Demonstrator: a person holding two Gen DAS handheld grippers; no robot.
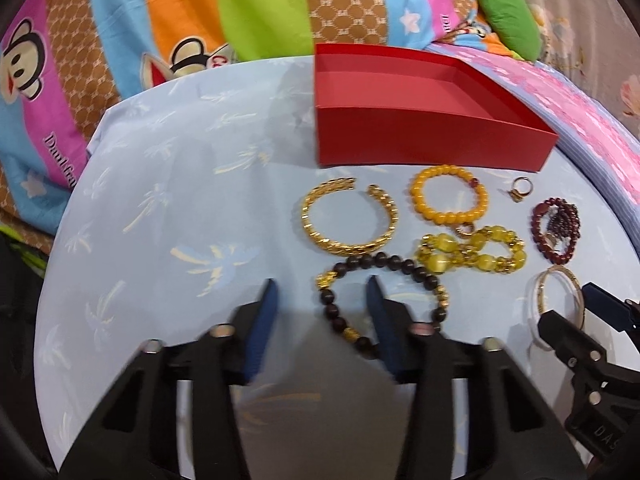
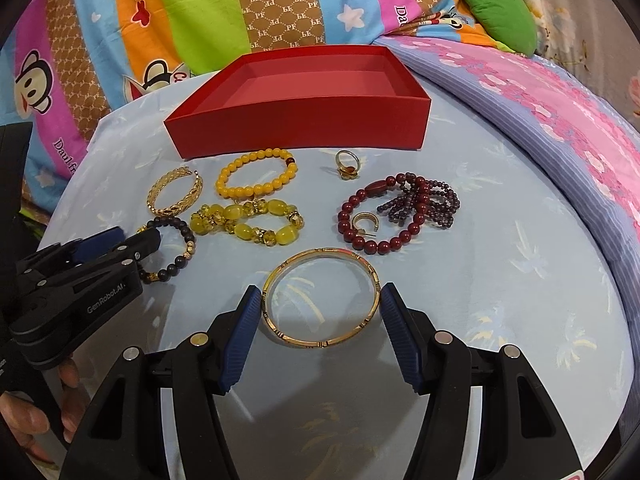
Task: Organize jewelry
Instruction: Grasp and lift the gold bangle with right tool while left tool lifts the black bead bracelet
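Tools [image 1: 322, 286] [image 2: 318, 294] both spread | right straddles gold bangle [image 2: 320, 298] (untouched) | red box [image 2: 300, 132] behind bracelets

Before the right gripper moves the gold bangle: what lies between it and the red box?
The right gripper is open with its fingers on either side of the gold bangle. Straight toward the red box lie the yellow glass bead bracelet and the orange bead bracelet; lifting over them should clear both.

Your left hand-held gripper [image 1: 322, 294] & right hand-held gripper [image 2: 318, 300]: both low, side by side, jaws spread wide, gripping nothing.
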